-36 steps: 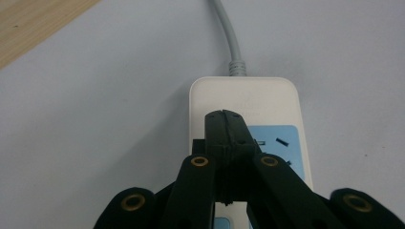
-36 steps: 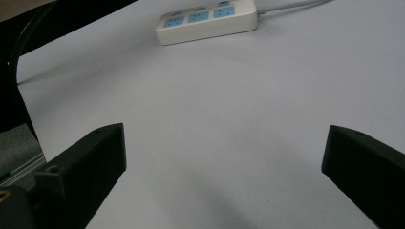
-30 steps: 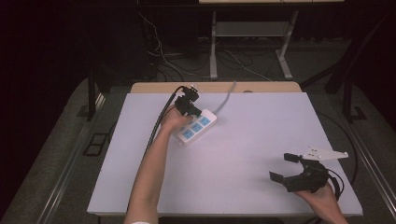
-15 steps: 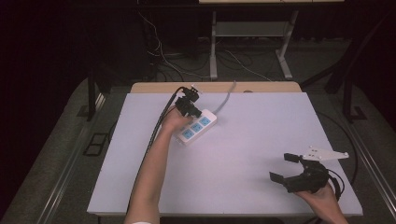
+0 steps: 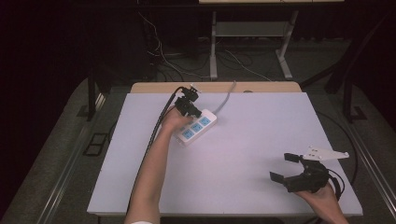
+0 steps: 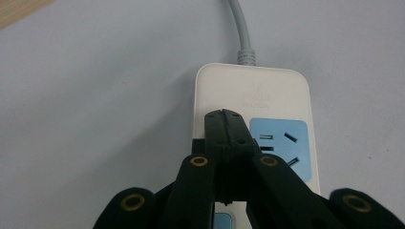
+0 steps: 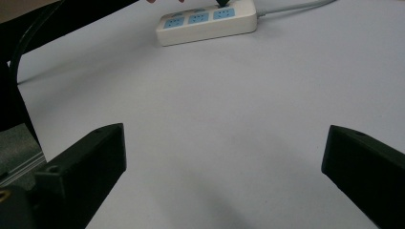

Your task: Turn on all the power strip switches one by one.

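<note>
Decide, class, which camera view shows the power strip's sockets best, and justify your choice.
The right gripper view: the power strip lies whole, all three blue sockets facing up. The left gripper view is closest, but the shut left claw covers much of it. The high view shows it small, partly under the left hand.

We see next to no change — our left gripper (image 5: 190,108) has crept slightly towards 5 o'clock along the power strip (image 5: 196,127), jaws pressed together over its top.
</note>
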Demonstrator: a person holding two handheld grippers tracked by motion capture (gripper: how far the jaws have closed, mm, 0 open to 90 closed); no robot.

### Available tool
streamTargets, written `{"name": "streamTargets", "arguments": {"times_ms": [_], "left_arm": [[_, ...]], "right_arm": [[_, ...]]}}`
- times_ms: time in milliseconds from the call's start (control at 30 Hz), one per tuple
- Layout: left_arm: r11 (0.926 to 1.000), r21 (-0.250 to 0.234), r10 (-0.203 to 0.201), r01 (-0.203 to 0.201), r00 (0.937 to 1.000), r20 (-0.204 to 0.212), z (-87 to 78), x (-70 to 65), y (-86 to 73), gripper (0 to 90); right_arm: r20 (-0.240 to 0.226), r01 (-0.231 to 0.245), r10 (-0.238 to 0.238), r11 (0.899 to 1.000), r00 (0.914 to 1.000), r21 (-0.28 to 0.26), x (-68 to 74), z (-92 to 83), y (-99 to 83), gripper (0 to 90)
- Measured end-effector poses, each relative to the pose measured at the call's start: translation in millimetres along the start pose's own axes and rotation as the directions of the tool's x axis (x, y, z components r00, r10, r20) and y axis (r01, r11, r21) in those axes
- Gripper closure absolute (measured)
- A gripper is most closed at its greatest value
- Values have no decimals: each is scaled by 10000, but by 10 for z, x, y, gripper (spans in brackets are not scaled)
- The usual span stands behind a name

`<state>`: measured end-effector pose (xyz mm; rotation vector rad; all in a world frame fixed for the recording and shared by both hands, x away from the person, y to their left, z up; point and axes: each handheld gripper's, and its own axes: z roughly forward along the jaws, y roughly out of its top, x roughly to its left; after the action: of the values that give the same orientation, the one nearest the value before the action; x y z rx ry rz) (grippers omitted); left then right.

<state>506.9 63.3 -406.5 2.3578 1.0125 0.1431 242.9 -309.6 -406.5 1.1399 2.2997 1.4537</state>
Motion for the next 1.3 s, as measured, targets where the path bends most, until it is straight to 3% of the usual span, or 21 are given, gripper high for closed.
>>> {"name": "streamTargets", "arguments": {"times_ms": [200,367,567,867,1100,1300], "left_arm": [[9999,46,122,-121,9997,-194,1,-30,9,897],[10000,-7,61,-61,9999,-90,-12,-22,11,895],[9988,-363,343,-342,9994,30,-92,-94,36,895],[9925,-990,730,-720,9973,57,-336,-183,41,891],[9823,-1637,924,-911,9957,3,-608,-227,-64,867],[9751,-2152,601,-541,9980,215,-826,-200,-200,733]], "right_arm": [[-13,-5,5,10000,10000,-19,-7,-3,2,13],[-5,-10,10,10000,10000,-27,-12,-2,2,13],[9,-25,25,10000,10000,9,-14,7,1,13],[25,-21,21,10000,10000,28,-16,11,1,13],[23,-15,16,10000,10000,-12,-9,10,1,13],[-11,19,-19,10000,10000,-2,0,16,3,13]]}}
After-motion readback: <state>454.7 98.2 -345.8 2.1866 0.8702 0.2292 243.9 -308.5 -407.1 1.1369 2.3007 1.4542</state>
